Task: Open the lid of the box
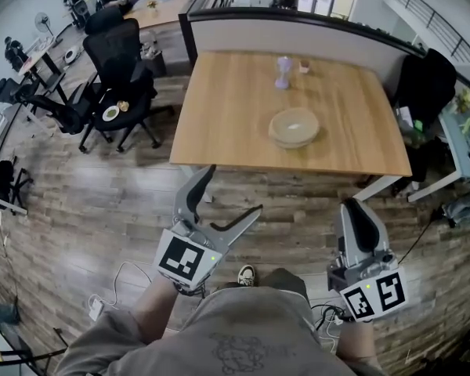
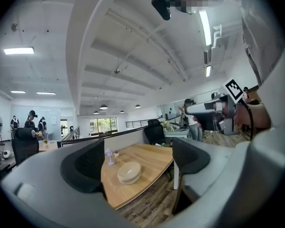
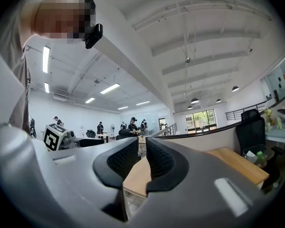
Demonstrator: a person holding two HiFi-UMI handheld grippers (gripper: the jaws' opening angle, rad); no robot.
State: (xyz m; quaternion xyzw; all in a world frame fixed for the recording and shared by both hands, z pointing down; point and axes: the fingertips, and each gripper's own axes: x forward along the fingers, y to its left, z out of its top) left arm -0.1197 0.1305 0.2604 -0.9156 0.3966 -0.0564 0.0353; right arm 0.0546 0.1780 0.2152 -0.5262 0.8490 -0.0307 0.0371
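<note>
A round, pale wooden box (image 1: 294, 127) with its lid on sits on the wooden table (image 1: 235, 116), toward the right middle. In the left gripper view the box (image 2: 129, 172) lies far off between the jaws. My left gripper (image 1: 231, 193) is open and empty, held over the floor short of the table's near edge. My right gripper (image 1: 359, 210) is also short of the table, to the right, with its jaws almost together and nothing in them. In the right gripper view the gripper (image 3: 142, 158) shows only a slim gap, and the box is hidden.
A small pale bottle (image 1: 283, 72) and a tiny cup (image 1: 304, 66) stand at the table's far side. A low partition (image 1: 298, 30) backs the table. Black office chairs (image 1: 117, 61) stand to the left, a cluttered desk (image 1: 466, 124) to the right. Cables (image 1: 125, 276) lie on the wood floor.
</note>
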